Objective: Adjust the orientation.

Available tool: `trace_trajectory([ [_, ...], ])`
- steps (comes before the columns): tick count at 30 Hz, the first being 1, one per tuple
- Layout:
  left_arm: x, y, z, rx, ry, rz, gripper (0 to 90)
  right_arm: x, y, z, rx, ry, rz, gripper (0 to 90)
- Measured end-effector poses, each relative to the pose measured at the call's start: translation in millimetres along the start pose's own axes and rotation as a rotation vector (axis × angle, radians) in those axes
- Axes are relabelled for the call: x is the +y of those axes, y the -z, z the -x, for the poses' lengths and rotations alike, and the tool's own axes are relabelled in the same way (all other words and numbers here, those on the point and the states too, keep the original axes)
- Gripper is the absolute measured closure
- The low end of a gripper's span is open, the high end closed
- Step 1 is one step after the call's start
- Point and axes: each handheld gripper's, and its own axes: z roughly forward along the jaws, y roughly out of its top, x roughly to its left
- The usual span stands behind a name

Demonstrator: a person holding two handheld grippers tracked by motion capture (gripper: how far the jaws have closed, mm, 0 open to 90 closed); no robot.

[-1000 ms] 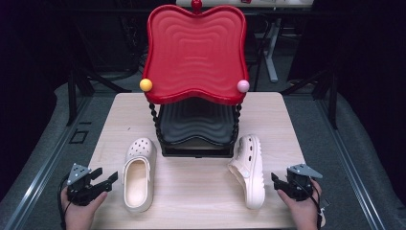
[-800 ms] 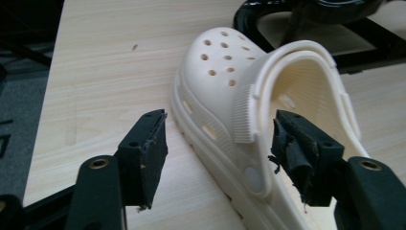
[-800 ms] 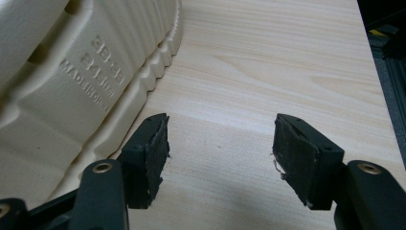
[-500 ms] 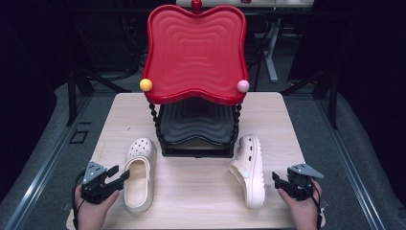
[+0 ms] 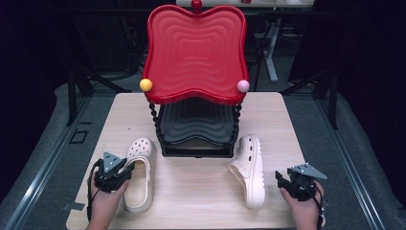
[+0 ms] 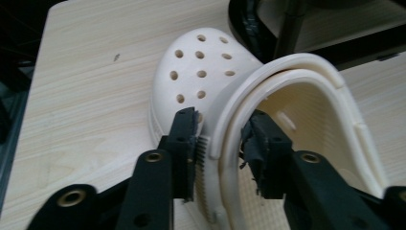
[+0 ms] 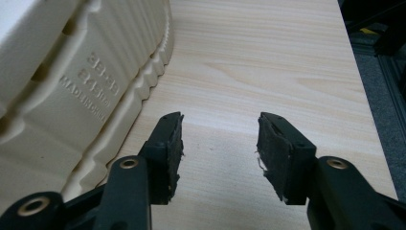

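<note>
1. A light wooden table (image 5: 201,191) is carrying a two-tier stand: a red scalloped tray (image 5: 195,50) is tilting up above a black tray (image 5: 194,125), with twisted black posts between them. A yellow ball (image 5: 146,85) and a pink ball (image 5: 243,86) are sitting at the red tray's front corners.
2. Left clog (image 5: 139,175), cream with holes over the toe, is lying upright in front of the stand's left side, toe pointing toward the stand.
3. Right clog (image 5: 248,168) is lying tipped on its side in front of the stand's right side; in the right gripper view its ribbed sole with moulded lettering is facing the camera.
4. Left gripper (image 6: 221,143) is straddling the left clog's side rim where the heel strap folds forward: one jaw is sitting outside the wall, the other inside the opening. The jaws are standing part-open, close on the rim; whether they are pressing it I cannot tell.
5. Right gripper (image 7: 219,143) is hovering over bare table just beside the right clog, jaws spread wide and gripping nothing.
6. A hand (image 5: 106,203) is holding the left gripper at the near table edge.
</note>
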Motion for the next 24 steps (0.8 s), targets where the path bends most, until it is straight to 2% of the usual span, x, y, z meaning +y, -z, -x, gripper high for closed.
trace_trajectory([
  [1, -0.6, -0.2, 0.0, 0.000, -0.005, -0.001, 67.5, 1.4, 2.3, 1.2, -0.006, 0.026, -0.026, 51.4],
  [2, -1.0, -0.5, 0.3, 0.005, -0.012, 0.005, 68.4, 0.3, 0.1, -1.1, 0.001, 0.002, 0.011, 51.9],
  [5, -1.4, 0.1, 2.1, 0.013, -0.042, 0.016, 70.4, 1.3, 2.4, -4.0, 0.010, 0.006, 0.026, 54.0],
  [8, -2.1, 2.5, 3.7, 0.008, -0.051, 0.019, 71.4, 3.1, 6.1, -7.3, 0.015, 0.014, 0.046, 56.6],
  [12, -5.4, 9.4, 8.9, -0.004, -0.071, 0.013, 72.8, 9.8, 18.0, -15.7, 0.047, 0.026, 0.101, 64.8],
  [16, -8.0, 15.2, 15.3, -0.020, -0.092, 0.009, 73.0, 19.4, 32.8, -31.6, 0.082, 0.066, 0.168, 70.5],
  [18, -8.1, 15.9, 17.9, -0.026, -0.095, 0.008, 73.0, 23.6, 38.9, -39.8, 0.104, 0.088, 0.187, 75.0],
  [20, -8.6, 15.6, 18.5, -0.026, -0.088, 0.011, 72.9, 27.3, 42.9, -51.0, 0.151, 0.110, 0.214, 79.5],
  [24, -11.1, 14.6, 15.3, -0.033, -0.054, 0.028, 72.3, 30.6, 39.4, -69.6, 0.203, 0.184, 0.198, 80.9],
])
